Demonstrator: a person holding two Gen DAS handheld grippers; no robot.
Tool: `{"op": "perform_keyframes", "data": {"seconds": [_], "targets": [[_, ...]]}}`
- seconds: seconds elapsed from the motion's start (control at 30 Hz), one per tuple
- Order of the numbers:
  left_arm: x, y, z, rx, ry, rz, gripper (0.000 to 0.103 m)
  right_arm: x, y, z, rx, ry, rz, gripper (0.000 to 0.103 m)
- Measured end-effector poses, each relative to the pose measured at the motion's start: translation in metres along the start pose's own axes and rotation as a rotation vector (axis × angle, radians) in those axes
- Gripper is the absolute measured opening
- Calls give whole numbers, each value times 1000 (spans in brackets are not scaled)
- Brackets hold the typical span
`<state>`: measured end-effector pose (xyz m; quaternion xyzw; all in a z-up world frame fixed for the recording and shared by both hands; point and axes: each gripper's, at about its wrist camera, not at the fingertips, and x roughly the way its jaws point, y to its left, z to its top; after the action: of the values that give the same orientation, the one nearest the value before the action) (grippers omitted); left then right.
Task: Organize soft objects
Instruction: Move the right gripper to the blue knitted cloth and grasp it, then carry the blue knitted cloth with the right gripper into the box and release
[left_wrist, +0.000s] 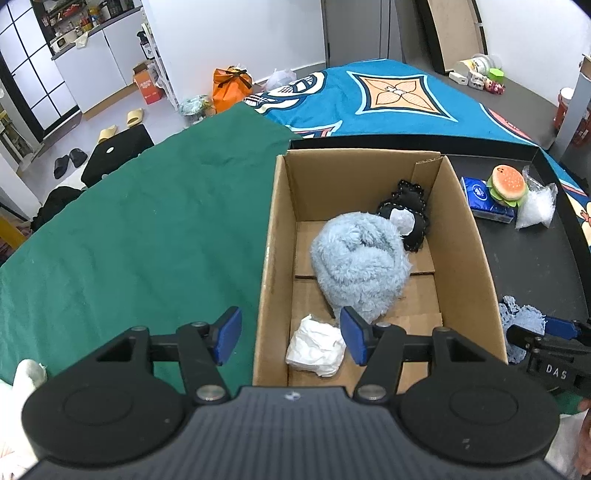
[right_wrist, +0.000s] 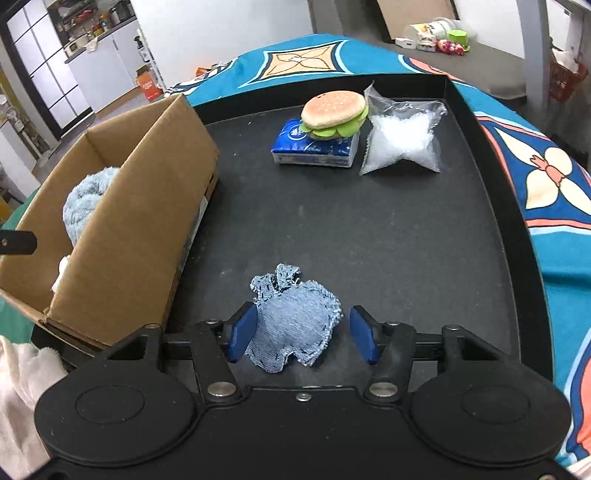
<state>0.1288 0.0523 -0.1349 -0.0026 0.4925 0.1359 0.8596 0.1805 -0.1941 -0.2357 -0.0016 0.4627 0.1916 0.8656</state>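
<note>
An open cardboard box (left_wrist: 469, 236) holds a fluffy light-blue plush (left_wrist: 358, 258), a black soft toy (left_wrist: 408, 218) and a crumpled white tissue (left_wrist: 317, 345). My left gripper (left_wrist: 290, 338) is open and empty above the box's near left wall. My right gripper (right_wrist: 301, 336) is open, its fingers on either side of a denim soft toy (right_wrist: 295, 325) lying on the black tray (right_wrist: 369, 229); the left pad touches it. The box (right_wrist: 140, 206) stands to its left. The denim toy (left_wrist: 521, 321) and right gripper also show in the left wrist view.
At the tray's far end a plush hamburger (right_wrist: 334, 114) rests on a blue tissue pack (right_wrist: 314, 147), beside a clear bag of white filling (right_wrist: 402, 138). A green cloth (left_wrist: 147, 221) lies left of the box. A patterned blue blanket (right_wrist: 554, 184) surrounds the tray.
</note>
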Motion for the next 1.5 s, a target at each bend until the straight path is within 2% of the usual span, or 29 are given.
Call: {"op": "perform_keyframes", "data": {"seconds": [0.03, 0.1, 0.13, 0.2, 0.3, 0.5, 0.63, 0.73, 0.83, 0.93, 1.1, 1.37, 1.5], "targets": [[0, -2, 1, 4, 0, 2, 58, 0, 0, -1, -8, -7, 1, 54], [0, -4, 0, 16, -1, 6, 58, -1, -1, -2, -13, -15, 17, 41], [1, -5, 0, 23, 0, 8, 58, -2, -1, -2, -12, -18, 22, 40], [1, -6, -1, 26, 3, 8, 58, -3, -1, -4, -14, -26, 31, 30], [2, -4, -2, 23, 9, 9, 58, -6, 0, -5, -19, -41, 27, 28], [4, -1, 0, 8, 15, 3, 58, -10, -3, 1, -4, -57, -1, 24], [8, -2, -1, 6, 29, 7, 58, -16, -5, 6, 31, -62, 12, 23], [6, -1, -2, 3, 28, -18, 58, -23, -1, 8, 13, -89, 9, 22], [4, 2, -5, 9, 14, -19, 58, -29, 4, 14, 3, -115, 11, 22], [7, 9, -7, -20, 26, -28, 58, -37, 12, 23, -4, -146, 29, 22], [5, 19, -8, -52, 4, -50, 58, -52, 28, 37, -38, -210, 35, 22], [2, 32, -14, -70, -32, -91, 58, -65, 51, 48, -25, -243, 38, 22], [8, 40, -20, -90, -11, -96, 58, -74, 64, 53, -16, -273, 50, 22]]}}
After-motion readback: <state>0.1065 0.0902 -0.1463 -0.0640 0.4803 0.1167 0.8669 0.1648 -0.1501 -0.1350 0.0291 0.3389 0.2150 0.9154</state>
